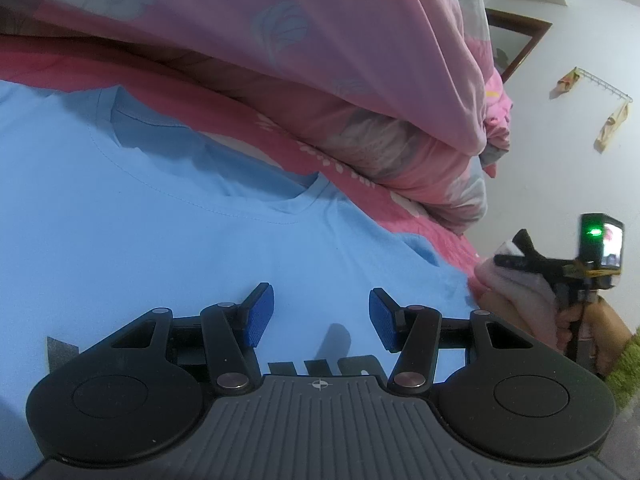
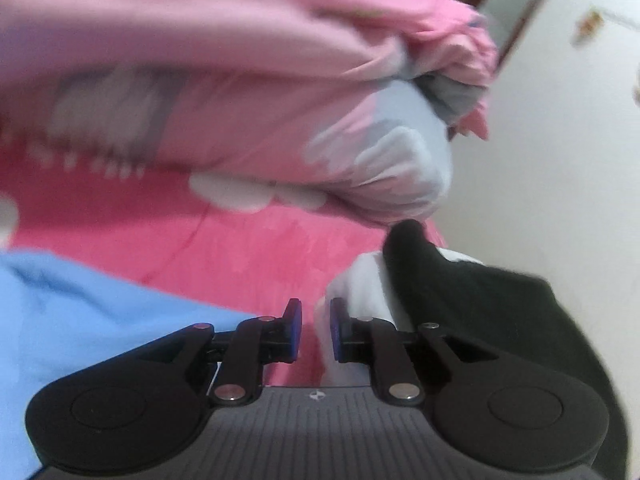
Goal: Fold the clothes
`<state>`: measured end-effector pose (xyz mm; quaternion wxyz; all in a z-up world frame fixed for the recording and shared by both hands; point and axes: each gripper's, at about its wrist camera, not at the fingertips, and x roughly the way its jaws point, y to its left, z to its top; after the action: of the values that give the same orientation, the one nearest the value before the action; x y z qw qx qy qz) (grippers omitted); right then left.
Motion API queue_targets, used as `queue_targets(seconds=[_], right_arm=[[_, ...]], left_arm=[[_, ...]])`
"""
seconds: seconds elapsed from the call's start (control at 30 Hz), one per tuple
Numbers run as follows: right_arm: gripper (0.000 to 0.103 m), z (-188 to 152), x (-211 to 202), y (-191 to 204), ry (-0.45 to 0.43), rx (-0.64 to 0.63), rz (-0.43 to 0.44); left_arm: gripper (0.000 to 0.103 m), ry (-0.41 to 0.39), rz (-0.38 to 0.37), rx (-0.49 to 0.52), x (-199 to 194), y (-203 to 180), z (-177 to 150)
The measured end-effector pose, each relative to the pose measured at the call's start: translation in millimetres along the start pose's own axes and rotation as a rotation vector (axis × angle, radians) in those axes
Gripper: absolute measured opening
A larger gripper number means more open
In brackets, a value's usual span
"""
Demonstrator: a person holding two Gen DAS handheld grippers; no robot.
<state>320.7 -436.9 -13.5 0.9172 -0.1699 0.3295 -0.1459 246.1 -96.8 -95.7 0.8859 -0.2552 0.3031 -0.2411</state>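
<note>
from my left wrist camera, the light blue t-shirt (image 1: pixel 168 216) lies spread flat on the pink bedsheet (image 1: pixel 360 168), directly under and ahead of my left gripper (image 1: pixel 321 314). the collar is ahead and to the left of the fingers, so i judge the shirt's long axis to run from the neckline back towards me, beneath the gripper. the blue pads (image 1: pixel 260 316) stand well apart with nothing between them, hovering just over the cloth. the fabric looks like thin, smooth cotton knit with a stitched neck seam, nearly free of wrinkles. a heaped pink quilt (image 1: pixel 320 40) rises behind it, puffy and creased. at the far right edge a hand (image 1: pixel 576 320) holds my right gripper (image 1: pixel 516 258) beyond the shirt's right side, over a pale crumpled cloth (image 1: pixel 520 292).

from my right wrist camera, which is blurred, the fingers are only narrowly apart and i see nothing pinched between them. the t-shirt's edge lies at lower left of them, near but not between the pads. to the right sit a white cloth (image 2: pixel 360 280) and a black garment (image 2: pixel 480 300), both soft and lumpy. for the coming fold i reckon the left hand is nearer the shirt's body, while the right must come back leftwards to reach that edge.
</note>
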Motion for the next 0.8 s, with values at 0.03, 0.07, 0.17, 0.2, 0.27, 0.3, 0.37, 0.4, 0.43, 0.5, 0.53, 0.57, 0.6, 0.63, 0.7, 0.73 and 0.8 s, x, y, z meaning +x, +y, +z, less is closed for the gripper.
queue_targets(seconds=[0.03, 0.07, 0.17, 0.2, 0.27, 0.3, 0.37, 0.4, 0.43, 0.5, 0.53, 0.57, 0.6, 0.63, 0.7, 0.73, 0.8], right_arm=[[0.015, -1, -6, -7, -0.011, 0.042, 0.017], [0.015, -1, -12, -14, -0.021, 0.083, 0.034], [0.016, -7, -35, -36, 0.02, 0.232, 0.13], [0.019, -10, -43, -44, 0.047, 0.285, 0.17], [0.025, -32, -58, -66, 0.162, 0.512, 0.315], [0.031, -49, -58, -75, 0.227, 0.654, 0.39], [0.034, -85, -58, -92, 0.357, 0.936, 0.538], [0.034, -99, -54, -92, 0.398, 1.016, 0.567], [0.034, -112, -51, -92, 0.437, 1.092, 0.592], [0.034, -132, -42, -92, 0.49, 1.22, 0.615], [0.034, -138, -37, -91, 0.502, 1.27, 0.61], [0.034, -144, -33, -90, 0.513, 1.319, 0.605], [0.034, -150, -28, -89, 0.525, 1.369, 0.599], [0.034, -151, -25, -90, 0.504, 1.394, 0.586], [0.034, -150, -23, -90, 0.452, 1.415, 0.546], [0.027, -147, -24, -89, 0.432, 1.391, 0.534], [0.003, -141, -26, -86, 0.395, 1.339, 0.512]], left_arm=[[0.053, 0.0, 0.0, 0.0, 0, 0, 0], [0.053, 0.0, 0.0, 0.0, 0, 0, 0], [0.053, 0.0, 0.0, 0.0, 0, 0, 0], [0.053, 0.001, 0.001, 0.001, 0, -1, 0], [0.053, 0.001, 0.001, 0.001, 0, -1, 1], [0.053, 0.001, 0.001, 0.001, 0, -1, 1], [0.053, 0.001, 0.002, 0.002, 0, -1, 1], [0.053, 0.001, 0.002, 0.002, 0, -1, 1], [0.053, 0.001, 0.002, 0.002, 0, -1, 0], [0.053, 0.001, 0.001, 0.001, 0, -2, 0], [0.053, 0.001, 0.0, 0.0, 0, -2, 0], [0.053, 0.001, -0.001, -0.001, 1, -1, 0], [0.053, 0.001, -0.001, -0.002, 1, -1, 1], [0.053, 0.001, -0.002, -0.002, 1, -1, 0], [0.053, 0.001, -0.002, -0.003, 2, -1, 0], [0.053, 0.001, -0.003, -0.004, 2, 0, 0], [0.053, 0.002, -0.003, -0.005, 2, 0, 1]])
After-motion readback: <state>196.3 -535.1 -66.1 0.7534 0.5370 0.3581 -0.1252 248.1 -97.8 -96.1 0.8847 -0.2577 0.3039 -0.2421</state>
